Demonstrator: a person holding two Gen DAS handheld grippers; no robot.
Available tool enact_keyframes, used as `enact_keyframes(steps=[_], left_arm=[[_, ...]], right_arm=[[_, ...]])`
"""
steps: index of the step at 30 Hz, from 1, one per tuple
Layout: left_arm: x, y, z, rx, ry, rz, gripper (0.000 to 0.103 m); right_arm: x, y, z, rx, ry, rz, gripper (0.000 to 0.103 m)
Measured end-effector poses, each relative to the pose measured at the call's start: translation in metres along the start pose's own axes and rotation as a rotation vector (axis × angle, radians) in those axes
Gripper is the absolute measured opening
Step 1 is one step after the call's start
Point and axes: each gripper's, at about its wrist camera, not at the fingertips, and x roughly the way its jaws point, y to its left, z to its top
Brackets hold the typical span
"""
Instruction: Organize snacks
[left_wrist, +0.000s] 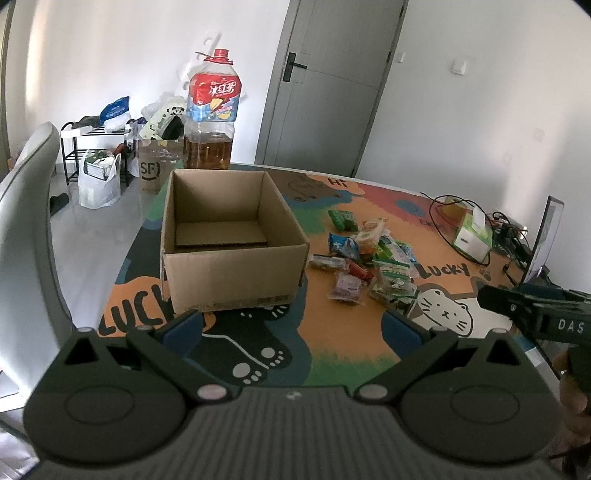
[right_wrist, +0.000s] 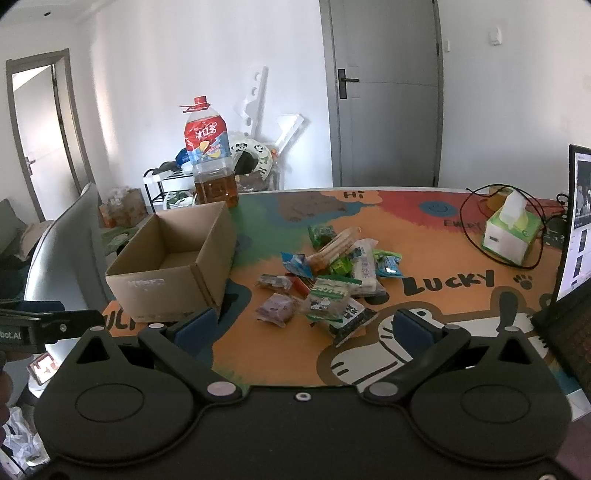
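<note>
On the bench (left_wrist: 332, 343), covered by a colourful cartoon mat printed with "LUCKY" and a white cat, an open cardboard box (left_wrist: 232, 254) stands toward the left side, and its inside shows only a flat cardboard sheet on the bottom. Just right of the box lies a loose pile of snacks (left_wrist: 369, 258), small wrapped packets in green, blue, red and white, none of them in the box. A purple packet (right_wrist: 277, 308) lies at the near edge of the pile, and a green-and-white bag (right_wrist: 332, 295) sits beside it, overlapping a dark-edged one.

The left gripper (left_wrist: 291, 325) hovers low over the near edge of the bench, its blue-padded fingers (left_wrist: 183, 326) spread wide apart with nothing between them, facing the box front. The right gripper (right_wrist: 304, 325) is likewise held above the near edge, fingers (right_wrist: 413, 328) wide apart and empty, pointed toward the snack pile. Each gripper shows at the margin of the other's view.

Behind the box stands a large bottle (left_wrist: 210, 110) with a red cap and amber liquid in its lower part. A tissue box (right_wrist: 511, 232) sits toward the far right, ringed by a black cable (right_wrist: 476, 206), and a laptop (right_wrist: 576, 236) stands open at the right edge. A grey door (left_wrist: 332, 81) is shut in the back wall.
</note>
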Motion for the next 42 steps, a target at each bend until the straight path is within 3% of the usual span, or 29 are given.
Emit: enact_keyframes(steps=[24, 42], left_arm=[[0.003, 0.000, 0.000, -0.006, 0.010, -0.007, 0.102], [0.028, -0.010, 0.003, 0.018, -0.041, -0.013, 0.102]], right_arm=[[0.004, -0.004, 0.000, 0.018, -0.011, 0.006, 0.103], [0.026, -0.024, -0.009, 0.063, -0.050, 0.022, 0.103]])
